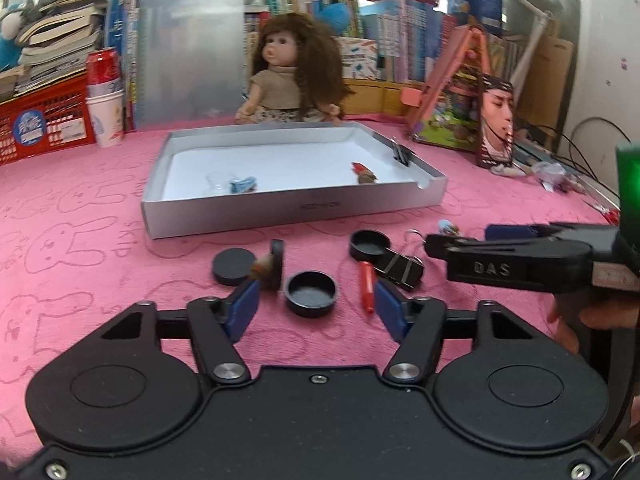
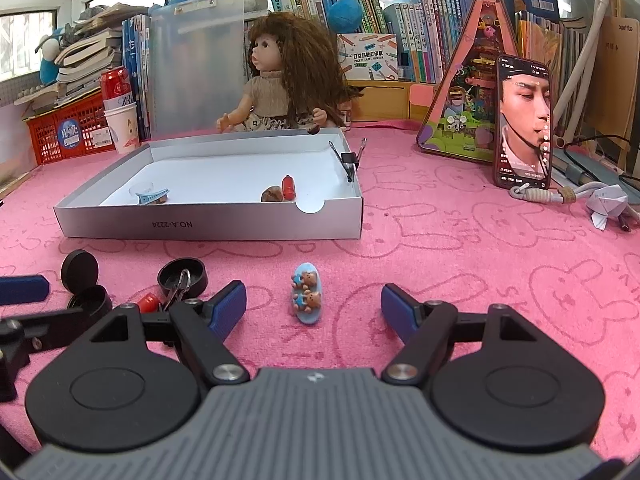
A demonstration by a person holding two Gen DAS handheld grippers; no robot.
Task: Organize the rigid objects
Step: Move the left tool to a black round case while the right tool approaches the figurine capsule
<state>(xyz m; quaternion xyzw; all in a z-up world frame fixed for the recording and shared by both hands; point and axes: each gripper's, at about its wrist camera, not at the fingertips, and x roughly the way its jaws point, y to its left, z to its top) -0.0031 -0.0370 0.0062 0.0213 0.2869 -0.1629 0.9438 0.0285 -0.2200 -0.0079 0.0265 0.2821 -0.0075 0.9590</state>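
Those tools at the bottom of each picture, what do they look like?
Both are black plastic with two round discs, silver screws and angled link arms ending in ribbed blue pads. The left tool has an all-black body. The right tool has a grey ribbed centre plate; seen from the left camera, its side bears raised letters "DAS" and a green light glows behind it.

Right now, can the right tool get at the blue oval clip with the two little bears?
Probably yes. The right tool is open, and the bear clip lies alone on the pink cloth, about centred between its fingers. Nothing lies between them; the binder clip and caps sit off to the left.
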